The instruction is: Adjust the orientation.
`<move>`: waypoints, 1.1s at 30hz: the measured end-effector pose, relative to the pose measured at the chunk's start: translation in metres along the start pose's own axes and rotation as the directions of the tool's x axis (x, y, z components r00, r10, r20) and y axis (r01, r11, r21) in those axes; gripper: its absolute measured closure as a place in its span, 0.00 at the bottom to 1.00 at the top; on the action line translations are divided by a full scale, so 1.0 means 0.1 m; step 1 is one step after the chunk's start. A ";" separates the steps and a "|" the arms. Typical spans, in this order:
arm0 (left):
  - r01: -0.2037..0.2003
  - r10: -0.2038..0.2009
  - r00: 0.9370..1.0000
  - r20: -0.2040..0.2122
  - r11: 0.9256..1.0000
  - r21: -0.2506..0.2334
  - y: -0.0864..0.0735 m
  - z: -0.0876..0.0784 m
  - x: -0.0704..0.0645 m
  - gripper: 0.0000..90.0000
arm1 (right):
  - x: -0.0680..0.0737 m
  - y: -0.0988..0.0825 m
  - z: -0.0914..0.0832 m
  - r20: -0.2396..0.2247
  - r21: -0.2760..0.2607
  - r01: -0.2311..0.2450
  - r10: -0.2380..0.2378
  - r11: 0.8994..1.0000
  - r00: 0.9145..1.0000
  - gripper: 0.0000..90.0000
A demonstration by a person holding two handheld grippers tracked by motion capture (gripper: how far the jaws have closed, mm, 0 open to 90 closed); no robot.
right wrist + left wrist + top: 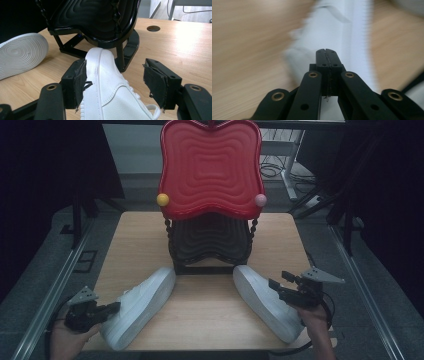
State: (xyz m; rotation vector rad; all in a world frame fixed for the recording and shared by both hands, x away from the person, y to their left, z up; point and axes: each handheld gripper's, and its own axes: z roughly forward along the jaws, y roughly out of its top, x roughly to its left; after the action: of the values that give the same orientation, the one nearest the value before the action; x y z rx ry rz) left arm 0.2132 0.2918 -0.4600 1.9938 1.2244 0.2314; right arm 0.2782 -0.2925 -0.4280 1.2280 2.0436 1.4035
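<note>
Two white shoes lie on the wooden table (205, 312), toes toward a rack. The left shoe (140, 305) lies on its side, with its ribbed sole (20, 53) facing the right gripper view. My left gripper (117, 306) points at its heel end, jaws shut pad to pad (327, 51) with nothing between them; that shoe (337, 27) is blurred just beyond. My right gripper (277, 279) is open around the right shoe (262, 300). In its own view the shoe's toe part (110, 92) sits between the jaws (115, 62), close against the left pad (81, 75) and apart from the right one.
A two-tier rack stands at the table's back middle, a red wavy tray (210, 170) above a black one (210, 237), with a yellow ball (162, 199) and a pink ball (260, 199) at the front corners. Its black base (127, 47) is just beyond the right shoe's toe.
</note>
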 end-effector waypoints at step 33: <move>-0.295 0.288 0.955 0.063 0.935 0.198 -0.11 0.69 -1.21 1.00 | -0.05 -0.01 -0.10 0.011 -0.015 -0.014 0.014 1.000 1.000 0.39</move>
State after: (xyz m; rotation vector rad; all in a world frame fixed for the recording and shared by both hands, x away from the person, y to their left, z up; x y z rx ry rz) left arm 0.1779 0.1596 -0.4880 2.3502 0.9583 0.2242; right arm 0.2735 -0.3028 -0.4253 1.2442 2.0171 1.4126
